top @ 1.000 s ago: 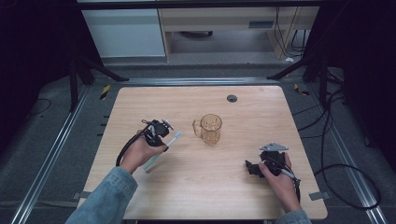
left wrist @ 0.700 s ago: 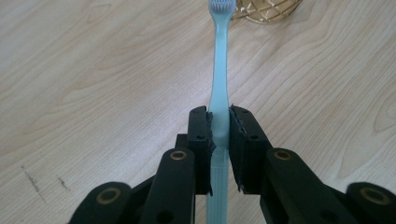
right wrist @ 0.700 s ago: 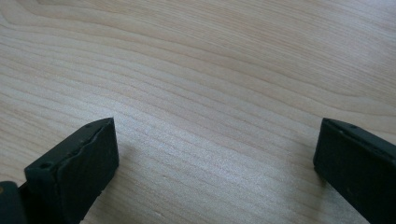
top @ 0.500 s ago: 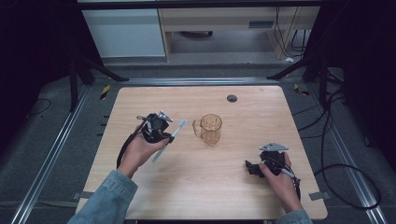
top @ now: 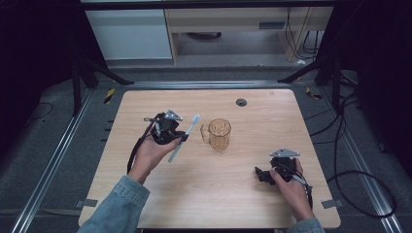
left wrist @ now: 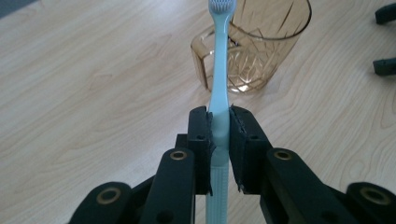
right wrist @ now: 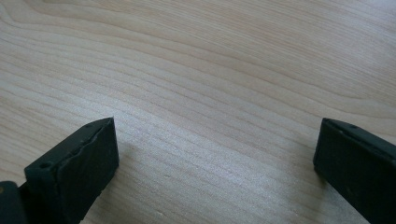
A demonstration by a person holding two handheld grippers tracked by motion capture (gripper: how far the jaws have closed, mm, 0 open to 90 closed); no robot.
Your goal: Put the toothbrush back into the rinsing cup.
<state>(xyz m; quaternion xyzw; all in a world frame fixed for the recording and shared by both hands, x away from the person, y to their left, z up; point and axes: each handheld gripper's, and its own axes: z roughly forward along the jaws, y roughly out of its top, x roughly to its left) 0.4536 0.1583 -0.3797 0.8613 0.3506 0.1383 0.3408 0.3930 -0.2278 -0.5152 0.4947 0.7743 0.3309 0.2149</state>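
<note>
A pale blue toothbrush (top: 183, 138) (left wrist: 219, 84) is clamped by its handle in my left gripper (top: 180, 138) (left wrist: 219, 126), which is shut on it and held above the table left of centre. The brush head points toward an amber glass mug (top: 218, 134) (left wrist: 261, 42) standing upright mid-table, its handle facing the brush. In the left gripper view the bristle end lies in line with the mug's near rim. My right gripper (top: 262, 175) (right wrist: 215, 154) rests low over the wooden table (top: 252, 111) at the front right, open, with bare wood between its jaws.
A small round dark grommet (top: 241, 102) sits in the tabletop near the back edge. Cables (top: 359, 184) trail on the floor right of the table. Metal rails (top: 53, 160) run along the table's left side, and white cabinets (top: 131, 34) stand behind.
My left gripper has lifted the toothbrush and carried it up and to the right, toward the mug, tilting the head forward. The right gripper has stayed in place.
</note>
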